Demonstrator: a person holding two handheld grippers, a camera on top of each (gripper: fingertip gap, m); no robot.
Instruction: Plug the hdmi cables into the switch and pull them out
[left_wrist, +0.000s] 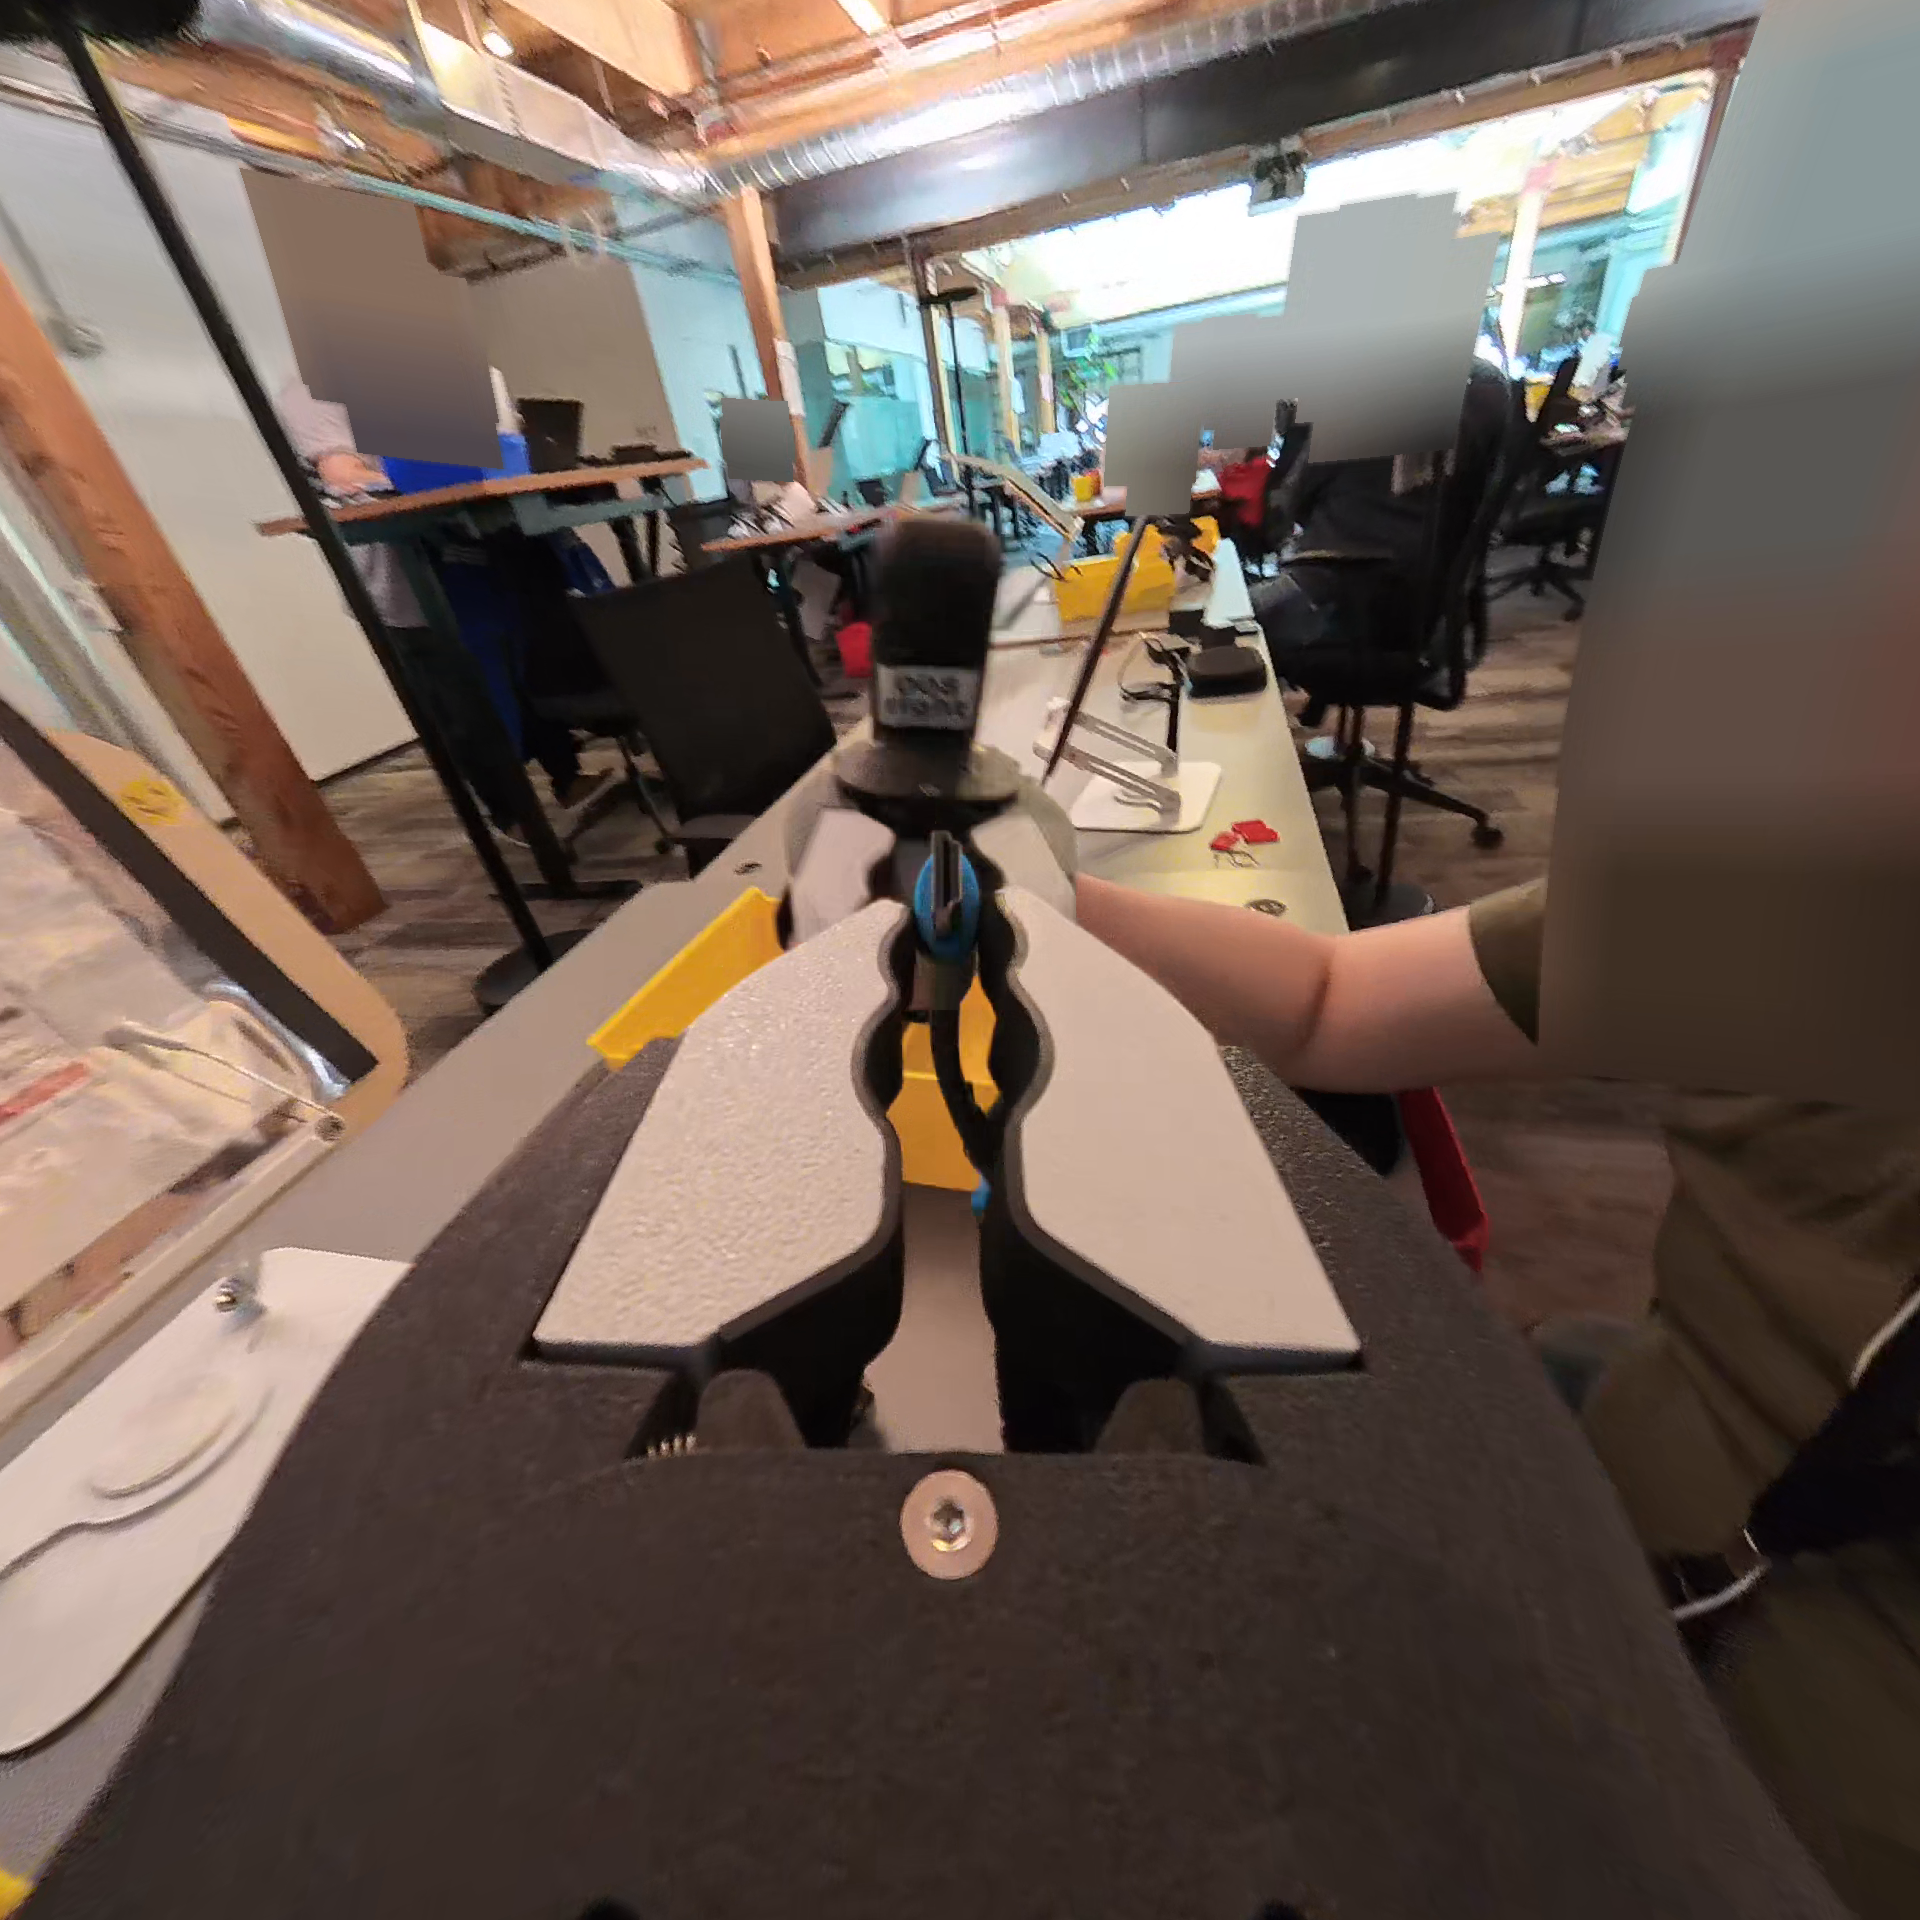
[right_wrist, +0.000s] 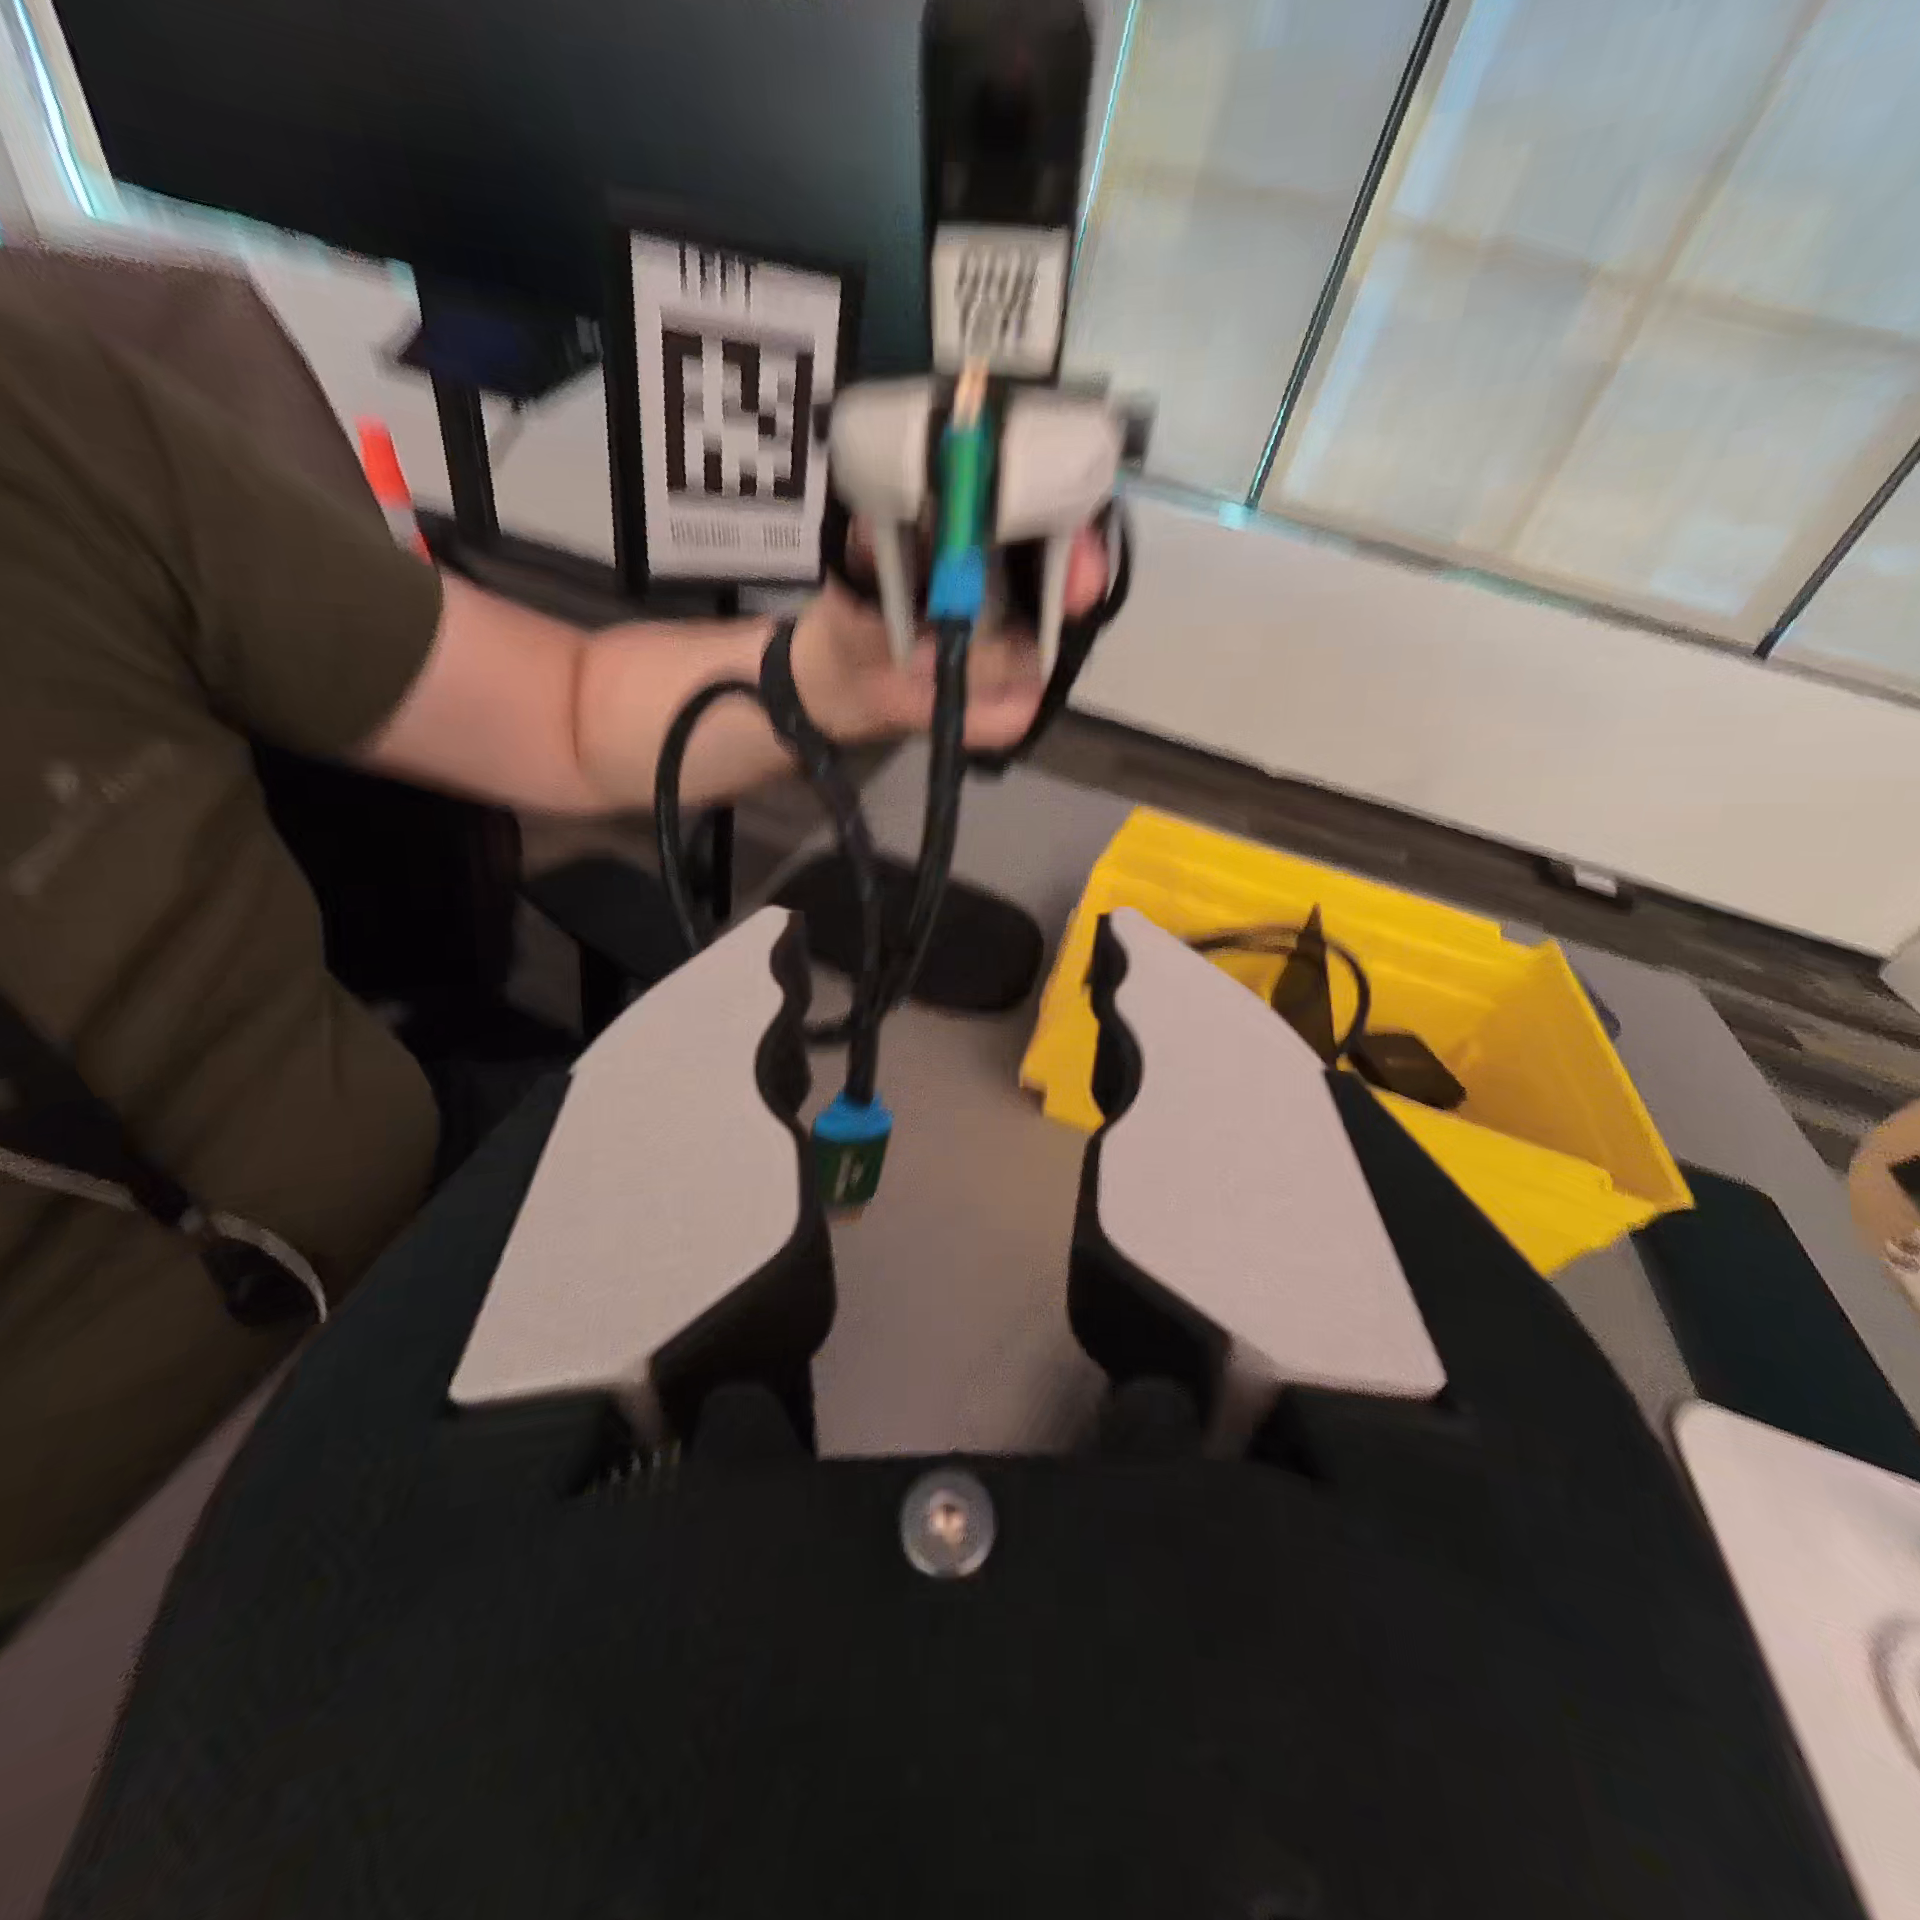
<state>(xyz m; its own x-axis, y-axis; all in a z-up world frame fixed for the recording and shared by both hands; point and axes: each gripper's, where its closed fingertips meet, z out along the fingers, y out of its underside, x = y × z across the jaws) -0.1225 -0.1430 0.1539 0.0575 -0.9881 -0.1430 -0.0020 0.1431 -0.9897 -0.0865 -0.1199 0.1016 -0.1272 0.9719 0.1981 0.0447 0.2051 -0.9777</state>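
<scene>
My left gripper (left_wrist: 943, 920) is shut on a green HDMI plug with a blue collar (left_wrist: 928, 896), held up in the air. In the right wrist view the left gripper (right_wrist: 966, 457) faces me with that plug (right_wrist: 961, 494) upright in it. The black cable (right_wrist: 940, 790) hangs down from it in a loop. Its other green and blue plug (right_wrist: 850, 1155) dangles between my right gripper's fingers, close to the left finger (right_wrist: 675, 1122). My right gripper (right_wrist: 951, 940) is open and holds nothing. I cannot make out the switch for certain.
A yellow bin (right_wrist: 1455, 997) stands on the grey table to the right, with a small black device and cable (right_wrist: 1397, 1065) in it. The bin also shows in the left wrist view (left_wrist: 686, 987). A person's arm (left_wrist: 1247, 987) reaches in. A black stand base (right_wrist: 966, 935) is behind.
</scene>
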